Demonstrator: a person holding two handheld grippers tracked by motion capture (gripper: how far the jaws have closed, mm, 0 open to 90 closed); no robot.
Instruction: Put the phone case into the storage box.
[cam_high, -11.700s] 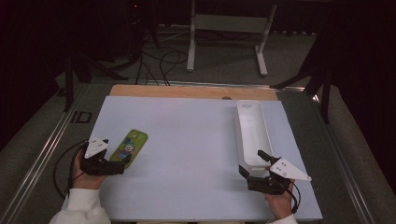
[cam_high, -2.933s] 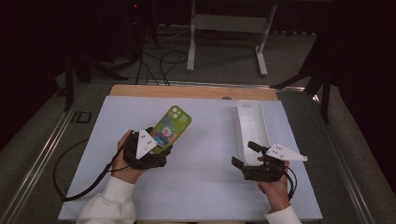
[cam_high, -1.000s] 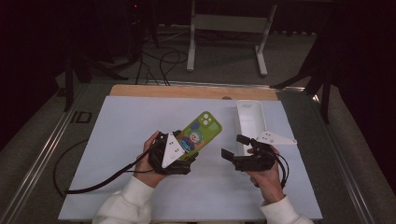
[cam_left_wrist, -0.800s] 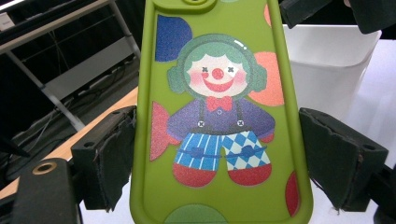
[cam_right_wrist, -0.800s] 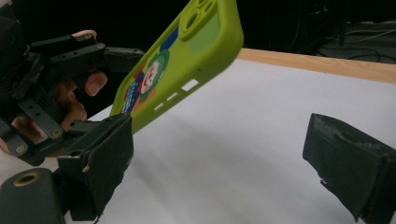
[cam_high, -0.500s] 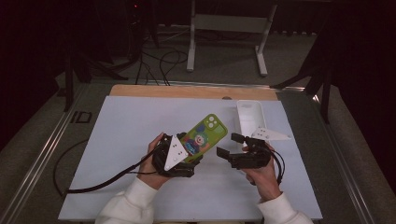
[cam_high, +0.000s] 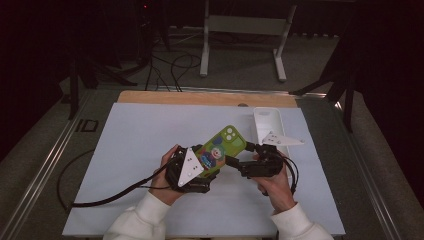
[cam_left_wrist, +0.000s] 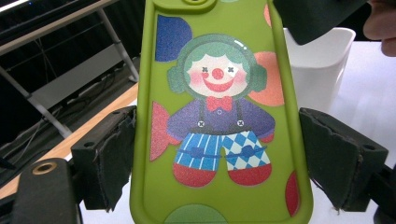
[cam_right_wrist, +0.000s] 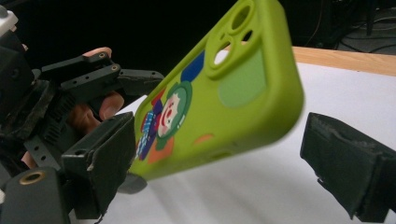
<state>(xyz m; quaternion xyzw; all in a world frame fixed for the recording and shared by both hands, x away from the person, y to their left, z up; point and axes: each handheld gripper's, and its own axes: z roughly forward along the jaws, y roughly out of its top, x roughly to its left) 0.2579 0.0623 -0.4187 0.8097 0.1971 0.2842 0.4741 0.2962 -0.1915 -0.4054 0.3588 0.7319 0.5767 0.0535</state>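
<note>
Green phone case (cam_high: 220, 148) between two grippers

The left gripper (cam_high: 200, 172) clamps the case; the right gripper (cam_high: 239, 161) stands wide around its end, not pressing.

Right gripper view: green phone case (cam_right_wrist: 224, 93) held aloft between two black fingers (cam_right_wrist: 102, 163).

The case tilts upward to the right, showing its back with a clown figure, coloured patches and camera cut-outs near the upper end. The right gripper (cam_right_wrist: 219, 172) stands open: one finger lies just beside the case's lower edge, the other well apart at right. The left gripper (cam_right_wrist: 70, 93) and a hand (cam_right_wrist: 100, 105) hold the case's far end. Below lies the white desk (cam_right_wrist: 280, 196), its wooden edge (cam_right_wrist: 345, 60) behind.
</note>
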